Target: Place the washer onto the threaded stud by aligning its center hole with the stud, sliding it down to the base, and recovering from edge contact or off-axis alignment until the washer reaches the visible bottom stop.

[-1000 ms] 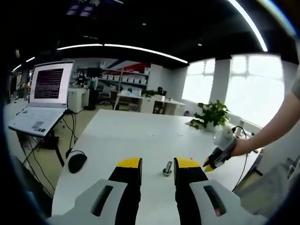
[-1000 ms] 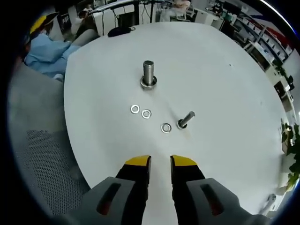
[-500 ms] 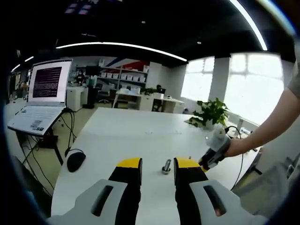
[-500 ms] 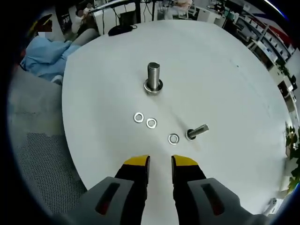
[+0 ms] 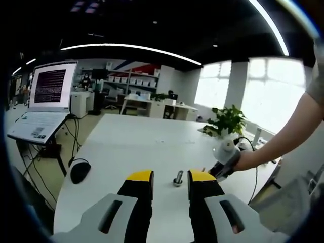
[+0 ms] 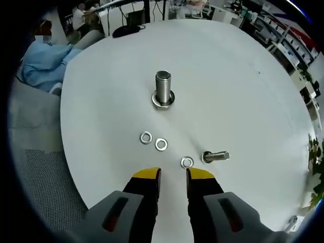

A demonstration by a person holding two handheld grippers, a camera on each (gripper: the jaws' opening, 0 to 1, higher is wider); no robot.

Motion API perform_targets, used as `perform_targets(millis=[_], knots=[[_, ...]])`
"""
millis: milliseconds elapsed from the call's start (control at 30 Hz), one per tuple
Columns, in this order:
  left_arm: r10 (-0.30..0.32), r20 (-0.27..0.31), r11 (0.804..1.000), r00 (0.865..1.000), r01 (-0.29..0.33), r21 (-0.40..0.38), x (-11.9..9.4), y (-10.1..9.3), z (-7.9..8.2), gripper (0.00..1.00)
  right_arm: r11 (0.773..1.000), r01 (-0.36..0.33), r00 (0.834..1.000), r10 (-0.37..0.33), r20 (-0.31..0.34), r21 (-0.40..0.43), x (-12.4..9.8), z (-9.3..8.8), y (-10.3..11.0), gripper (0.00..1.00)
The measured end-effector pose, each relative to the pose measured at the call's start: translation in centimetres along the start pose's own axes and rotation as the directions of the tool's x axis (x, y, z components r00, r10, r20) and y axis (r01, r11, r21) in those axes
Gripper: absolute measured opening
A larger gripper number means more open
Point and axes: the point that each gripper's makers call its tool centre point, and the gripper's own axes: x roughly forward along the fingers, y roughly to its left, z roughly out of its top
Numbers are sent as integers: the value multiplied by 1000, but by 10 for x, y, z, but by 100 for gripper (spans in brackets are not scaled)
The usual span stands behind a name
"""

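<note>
Right gripper point(image 6: 172, 174): yours, jaws apart, empty, now nearer the washers than half a second ago. Washer point(image 6: 187, 162): flat on tabletop point(image 6: 243, 101), just ahead of the tips, beside small stud point(image 6: 215, 156). Two washers point(image 6: 153, 140): further left. Large stud point(image 6: 163, 90): upright, beyond. Left gripper point(image 5: 170, 177): unclenched, empty; mouse point(image 5: 80, 171) and laptop point(image 5: 43, 109) beyond.

My work surface is a white table point(image 6: 253, 96) with a rounded edge. Standing upright on it is a large threaded stud point(image 6: 163, 89) on its wide base. Nearer me lie three washers: two point(image 6: 146, 137) point(image 6: 161, 144) just beside each other and a third point(image 6: 187, 162) next to a small bolt point(image 6: 215, 156) (lying on its side, I think). A black mouse point(image 5: 80, 171) and a potted plant point(image 5: 226, 123) sit near the table's edges.
</note>
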Motion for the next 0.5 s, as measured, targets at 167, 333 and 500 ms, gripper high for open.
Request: perform_targets(millis=[167, 333, 500], knots=[[2, -4, 1000, 1000, -2, -1, 0, 0, -1, 25, 990, 11, 1000, -12, 8, 138, 6, -4, -13, 22], [6, 3, 1000, 1000, -6, -12, -1, 2, 0, 25, 989, 14, 1000, -13, -9, 146, 13, -11, -15, 22], [-5, -6, 1000, 1000, 5, -12, 1, -1, -2, 25, 989, 19, 1000, -15, -27, 148, 16, -15, -15, 22]])
